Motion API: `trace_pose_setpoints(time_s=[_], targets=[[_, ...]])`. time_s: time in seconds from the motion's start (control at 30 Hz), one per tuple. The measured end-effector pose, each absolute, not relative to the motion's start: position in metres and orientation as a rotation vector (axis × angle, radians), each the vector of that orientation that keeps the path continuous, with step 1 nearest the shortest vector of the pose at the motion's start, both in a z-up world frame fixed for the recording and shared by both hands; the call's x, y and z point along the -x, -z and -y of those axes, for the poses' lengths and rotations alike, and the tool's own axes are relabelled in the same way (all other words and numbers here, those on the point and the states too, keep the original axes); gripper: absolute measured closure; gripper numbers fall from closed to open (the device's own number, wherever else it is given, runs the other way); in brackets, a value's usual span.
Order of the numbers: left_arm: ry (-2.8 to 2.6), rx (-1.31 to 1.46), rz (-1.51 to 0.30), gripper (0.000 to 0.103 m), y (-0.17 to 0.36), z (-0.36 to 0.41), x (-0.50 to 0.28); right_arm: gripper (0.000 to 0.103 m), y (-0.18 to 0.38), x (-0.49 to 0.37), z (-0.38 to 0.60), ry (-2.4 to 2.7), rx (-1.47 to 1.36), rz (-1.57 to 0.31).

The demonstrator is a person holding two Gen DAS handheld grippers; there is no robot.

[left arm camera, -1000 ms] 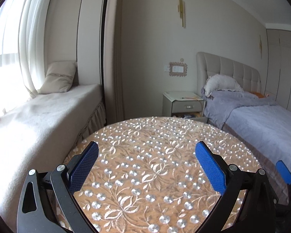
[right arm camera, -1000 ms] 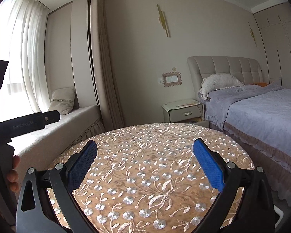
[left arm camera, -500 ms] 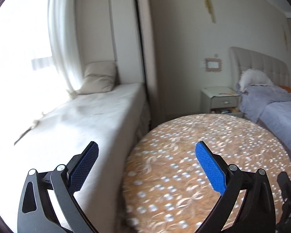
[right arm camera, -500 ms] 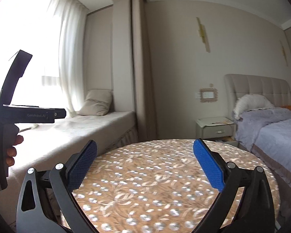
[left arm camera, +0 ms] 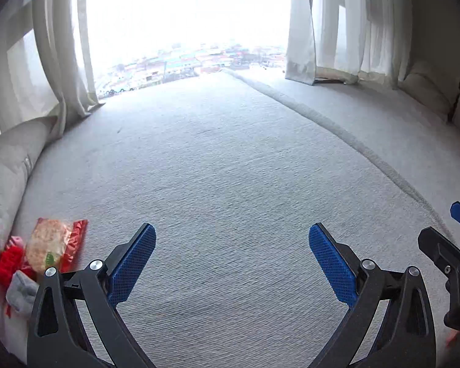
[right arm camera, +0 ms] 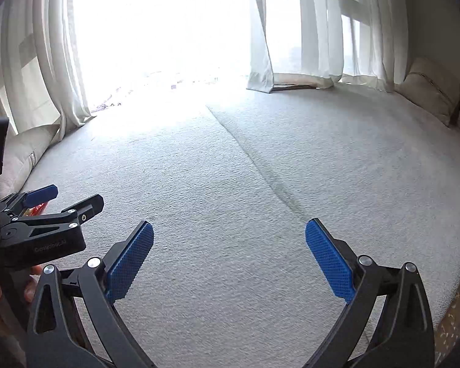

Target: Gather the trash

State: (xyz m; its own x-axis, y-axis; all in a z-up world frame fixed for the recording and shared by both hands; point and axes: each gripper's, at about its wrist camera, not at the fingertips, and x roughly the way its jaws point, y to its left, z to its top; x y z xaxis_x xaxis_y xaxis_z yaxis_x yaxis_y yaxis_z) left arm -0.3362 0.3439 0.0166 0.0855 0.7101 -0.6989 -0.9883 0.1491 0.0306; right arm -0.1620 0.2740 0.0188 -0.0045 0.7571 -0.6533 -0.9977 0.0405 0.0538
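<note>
both claws gape over cushion; snack wrapper lies left.

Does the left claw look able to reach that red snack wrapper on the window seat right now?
Probably yes. The left claw is open, and the snack wrapper lies just to its left on the window seat, nothing between them.
</note>
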Motion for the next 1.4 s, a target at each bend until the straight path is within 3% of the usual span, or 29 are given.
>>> trace_pose_setpoints(time_s=[0.33,0.5,1.4], targets=[[-1.464,0.754,-0.708,0.005,0.012,-0.406,0.385,0.004,0.016,0.275,-0.352,-1.661,0.772,-0.721],[-1.454,0.733,-0.737,0.005,0.012,-0.405,0.38,0.004,0.019,0.281,-0.343,-1.656,0.851,-0.649],[-1.452,0.735,-0.741,0.004,0.015,-0.406,0.388,0.004,0.024,0.277,-0.347,-1.656,0.851,-0.663]])
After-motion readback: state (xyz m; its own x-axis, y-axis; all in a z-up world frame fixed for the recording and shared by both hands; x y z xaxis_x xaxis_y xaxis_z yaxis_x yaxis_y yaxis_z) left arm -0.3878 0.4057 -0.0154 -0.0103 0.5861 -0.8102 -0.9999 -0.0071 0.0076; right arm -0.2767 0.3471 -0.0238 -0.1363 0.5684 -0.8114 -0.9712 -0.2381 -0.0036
